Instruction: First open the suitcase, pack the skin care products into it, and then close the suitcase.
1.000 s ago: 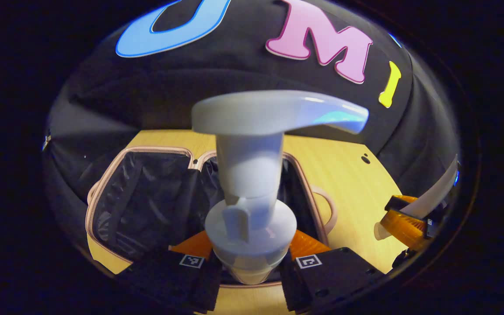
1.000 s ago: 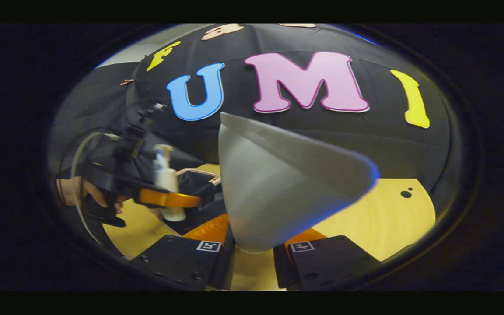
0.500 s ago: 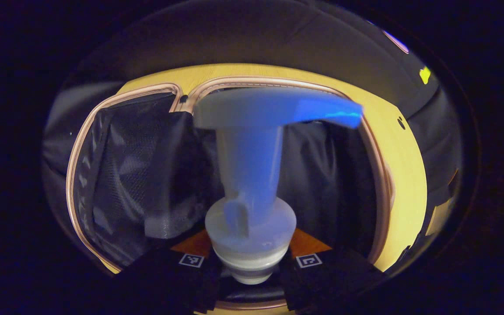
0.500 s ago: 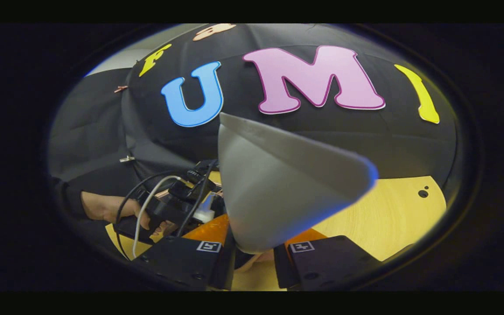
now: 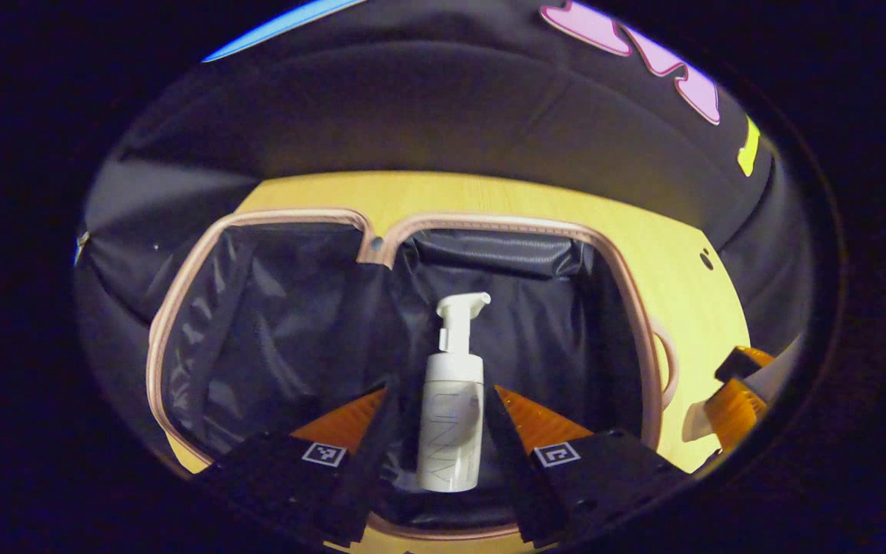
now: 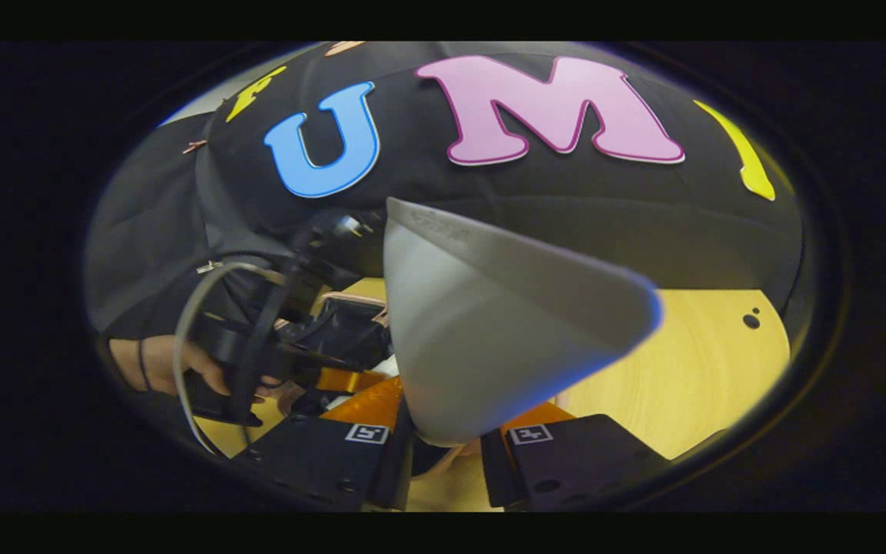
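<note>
Left gripper view: your left hand-held gripper point(image 5: 443, 454) stood spread around the pump bottle point(image 5: 451, 431) (lying released inside the suitcase point(image 5: 647, 362)); withdrawing carelessly could snag it.

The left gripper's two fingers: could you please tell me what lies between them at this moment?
In the left gripper view, the white pump bottle lies in the open suitcase between the left gripper's spread fingers, with a gap on either side, so it seems released.
</note>
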{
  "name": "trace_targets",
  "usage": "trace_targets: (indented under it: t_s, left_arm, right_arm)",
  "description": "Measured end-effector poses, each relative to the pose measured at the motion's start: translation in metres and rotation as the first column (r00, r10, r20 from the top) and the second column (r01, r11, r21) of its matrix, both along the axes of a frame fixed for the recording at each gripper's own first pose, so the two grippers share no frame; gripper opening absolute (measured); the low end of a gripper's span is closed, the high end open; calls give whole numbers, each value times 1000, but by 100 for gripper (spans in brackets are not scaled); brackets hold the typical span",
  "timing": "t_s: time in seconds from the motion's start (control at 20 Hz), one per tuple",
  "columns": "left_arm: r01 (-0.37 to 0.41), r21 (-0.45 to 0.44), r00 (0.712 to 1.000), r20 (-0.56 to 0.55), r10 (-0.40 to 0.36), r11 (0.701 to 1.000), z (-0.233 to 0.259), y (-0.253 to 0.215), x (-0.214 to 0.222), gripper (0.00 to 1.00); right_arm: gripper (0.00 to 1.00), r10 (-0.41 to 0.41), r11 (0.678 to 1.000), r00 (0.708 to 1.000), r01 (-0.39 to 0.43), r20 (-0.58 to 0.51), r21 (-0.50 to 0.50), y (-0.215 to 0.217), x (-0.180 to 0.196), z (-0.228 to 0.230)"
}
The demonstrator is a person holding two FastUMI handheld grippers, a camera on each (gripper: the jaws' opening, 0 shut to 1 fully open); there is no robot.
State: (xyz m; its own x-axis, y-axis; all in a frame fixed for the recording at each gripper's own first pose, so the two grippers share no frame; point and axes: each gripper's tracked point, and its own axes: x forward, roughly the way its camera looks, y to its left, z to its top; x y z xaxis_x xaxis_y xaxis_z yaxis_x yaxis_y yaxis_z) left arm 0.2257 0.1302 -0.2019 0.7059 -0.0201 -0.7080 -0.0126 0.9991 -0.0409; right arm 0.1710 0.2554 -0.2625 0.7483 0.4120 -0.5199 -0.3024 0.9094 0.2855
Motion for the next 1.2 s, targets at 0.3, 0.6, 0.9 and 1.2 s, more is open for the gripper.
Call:
trace_targets:
  t_s: [0.3,0.6,0.9,1.2]
  left_arm:
    - [-60,16,983,177,56,998,69,51,-103,74]
    - [-121,-108,970,198,140,987,95,62,-214,76]
    - [-117,-104,963,230,138,988,109,77,-256,76]
    - [-99,-82,949,291,118,992,123,107,-271,76]
  right_arm:
    - [41,-13,999,994,9,-108,-39,37,7,-33]
    - [41,-118,991,925,85,-361,-106,43,14,-90]
    - [41,-210,974,821,127,-530,-190,55,-5,-135]
    - [48,-323,939,801,206,-505,-274,58,12,-134]
